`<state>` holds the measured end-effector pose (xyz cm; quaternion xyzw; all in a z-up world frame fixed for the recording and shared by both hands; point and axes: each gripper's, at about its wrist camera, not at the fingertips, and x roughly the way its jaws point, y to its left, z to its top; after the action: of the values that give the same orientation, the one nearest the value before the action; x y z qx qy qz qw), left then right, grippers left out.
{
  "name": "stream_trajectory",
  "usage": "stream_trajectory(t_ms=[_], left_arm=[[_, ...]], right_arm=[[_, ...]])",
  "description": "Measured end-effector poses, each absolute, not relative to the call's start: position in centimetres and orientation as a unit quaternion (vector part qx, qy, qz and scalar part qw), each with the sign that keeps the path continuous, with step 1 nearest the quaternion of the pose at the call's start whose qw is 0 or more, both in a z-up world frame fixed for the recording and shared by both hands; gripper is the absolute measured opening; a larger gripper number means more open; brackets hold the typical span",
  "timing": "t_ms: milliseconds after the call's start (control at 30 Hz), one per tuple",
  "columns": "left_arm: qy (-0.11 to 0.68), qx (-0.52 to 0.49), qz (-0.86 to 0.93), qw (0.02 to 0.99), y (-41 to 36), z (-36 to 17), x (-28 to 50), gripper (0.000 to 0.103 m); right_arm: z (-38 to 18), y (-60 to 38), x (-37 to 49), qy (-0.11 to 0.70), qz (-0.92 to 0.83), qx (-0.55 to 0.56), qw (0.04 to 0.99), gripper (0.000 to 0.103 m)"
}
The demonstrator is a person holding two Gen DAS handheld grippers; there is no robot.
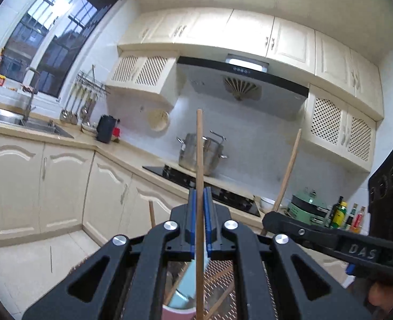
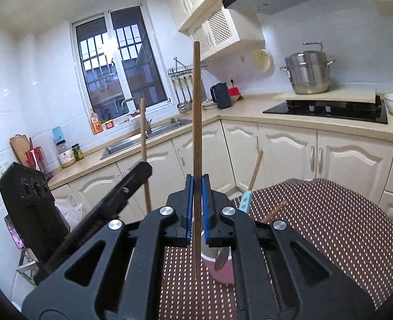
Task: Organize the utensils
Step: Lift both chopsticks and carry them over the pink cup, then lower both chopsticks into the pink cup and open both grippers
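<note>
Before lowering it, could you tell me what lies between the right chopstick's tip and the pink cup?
Only bare dotted tablecloth separates chopstick and cup, per the right wrist view.

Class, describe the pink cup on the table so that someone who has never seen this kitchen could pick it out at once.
Find the table with the brown dotted cloth. Near its edge, just beneath the right hand-held gripper, stands the pink cup. It is the only container on the cloth, white inside, with a metal spoon in it.

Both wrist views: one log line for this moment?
left gripper: shut on chopstick | right gripper: shut on chopstick | pink cup below, on table
</note>
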<state>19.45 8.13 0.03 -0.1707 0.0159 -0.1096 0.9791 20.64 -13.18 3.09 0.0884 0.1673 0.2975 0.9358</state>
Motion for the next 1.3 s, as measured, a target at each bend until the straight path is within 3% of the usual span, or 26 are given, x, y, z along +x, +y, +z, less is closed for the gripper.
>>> stream_trajectory(t_ms=[533, 1300], left_arm=[[-0.02, -0.168, -0.052, 0.984, 7.5, -3.4, 25.3, 0.006], [0.073, -0.136, -0.084, 0.984, 7.4, -7.2, 24.1, 0.007]], right_arm=[[0.5, -11.5, 25.2, 0.165, 0.283, 0.083, 0.941, 0.007], [-2.6, -9.9, 24.5, 0.195, 0.265, 0.063, 0.942, 0.007]])
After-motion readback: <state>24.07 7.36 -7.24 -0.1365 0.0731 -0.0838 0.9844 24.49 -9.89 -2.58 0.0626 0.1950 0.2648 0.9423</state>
